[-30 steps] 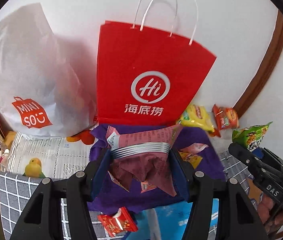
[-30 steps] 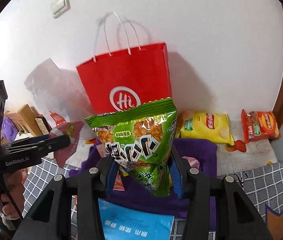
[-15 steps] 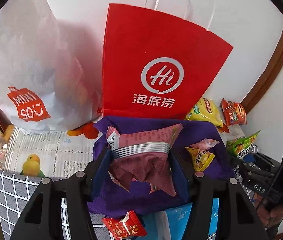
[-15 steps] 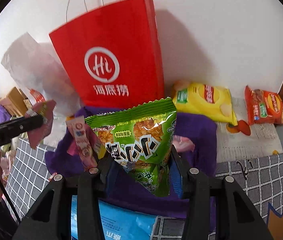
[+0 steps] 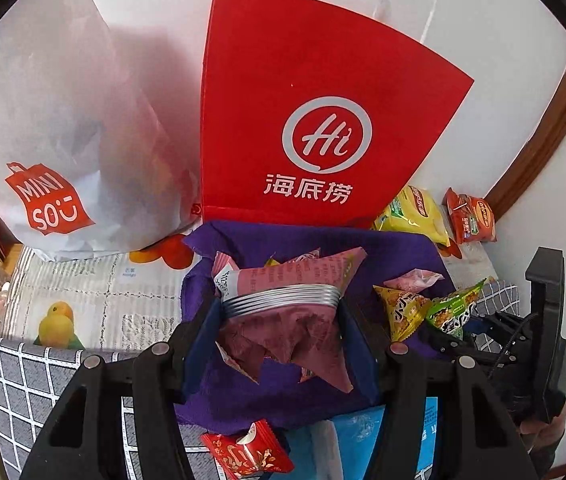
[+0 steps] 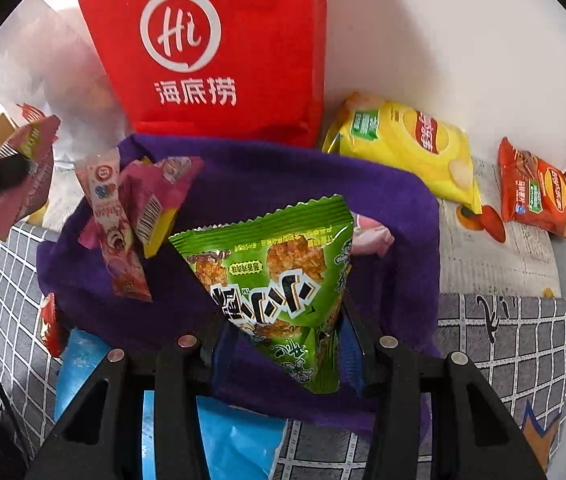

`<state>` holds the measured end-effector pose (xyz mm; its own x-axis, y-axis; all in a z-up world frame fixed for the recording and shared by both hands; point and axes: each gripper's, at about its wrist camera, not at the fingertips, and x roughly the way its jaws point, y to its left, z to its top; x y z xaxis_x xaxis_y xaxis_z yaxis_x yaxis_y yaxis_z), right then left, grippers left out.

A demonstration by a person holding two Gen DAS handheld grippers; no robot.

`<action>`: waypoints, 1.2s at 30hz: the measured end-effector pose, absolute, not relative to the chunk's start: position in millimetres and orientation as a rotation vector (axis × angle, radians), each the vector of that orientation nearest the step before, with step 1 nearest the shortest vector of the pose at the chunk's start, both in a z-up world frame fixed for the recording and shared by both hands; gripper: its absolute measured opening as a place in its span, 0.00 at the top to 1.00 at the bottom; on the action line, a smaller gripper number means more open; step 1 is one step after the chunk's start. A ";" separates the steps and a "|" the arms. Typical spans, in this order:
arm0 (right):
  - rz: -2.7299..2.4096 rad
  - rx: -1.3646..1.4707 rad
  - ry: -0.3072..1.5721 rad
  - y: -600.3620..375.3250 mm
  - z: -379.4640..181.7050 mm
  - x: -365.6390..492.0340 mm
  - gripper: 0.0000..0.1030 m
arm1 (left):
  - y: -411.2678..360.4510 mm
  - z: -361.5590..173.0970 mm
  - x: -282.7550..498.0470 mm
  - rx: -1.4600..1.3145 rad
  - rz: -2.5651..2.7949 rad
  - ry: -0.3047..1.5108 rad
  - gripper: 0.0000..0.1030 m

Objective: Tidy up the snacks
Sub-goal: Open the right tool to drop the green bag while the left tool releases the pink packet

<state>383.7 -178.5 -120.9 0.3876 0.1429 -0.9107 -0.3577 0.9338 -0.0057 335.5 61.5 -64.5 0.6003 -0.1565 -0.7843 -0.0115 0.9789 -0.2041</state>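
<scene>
Between the right gripper (image 6: pixel 283 344) pads: green snack packet (image 6: pixel 279 276).

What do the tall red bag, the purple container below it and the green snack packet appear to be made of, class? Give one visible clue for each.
Red bag: matte stiff paper, probably; flat creased panels, white cord handles.
Purple container: soft felt-like fabric; fuzzy, slumping rim.
Green snack packet: glossy plastic film, likely foil-lined; shiny wrinkles, crimped zigzag edge.
</scene>
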 end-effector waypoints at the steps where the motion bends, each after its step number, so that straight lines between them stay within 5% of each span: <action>1: 0.320 -0.215 1.128 -179.1 -120.8 383.4 0.55 | 61.1 -65.3 336.0 -0.196 -0.085 0.926 0.44; 6: 0.302 -0.210 1.120 -184.0 -116.8 385.0 0.41 | 59.4 -71.7 338.9 -0.198 -0.087 0.948 0.44; 18: 0.336 -0.137 1.003 -191.0 -75.1 372.4 0.26 | 50.6 -88.9 350.0 -0.190 -0.102 1.032 0.44; 36: 0.341 -0.136 0.988 -189.4 -68.8 370.5 0.26 | 38.4 -112.9 359.3 -0.175 -0.097 1.082 0.41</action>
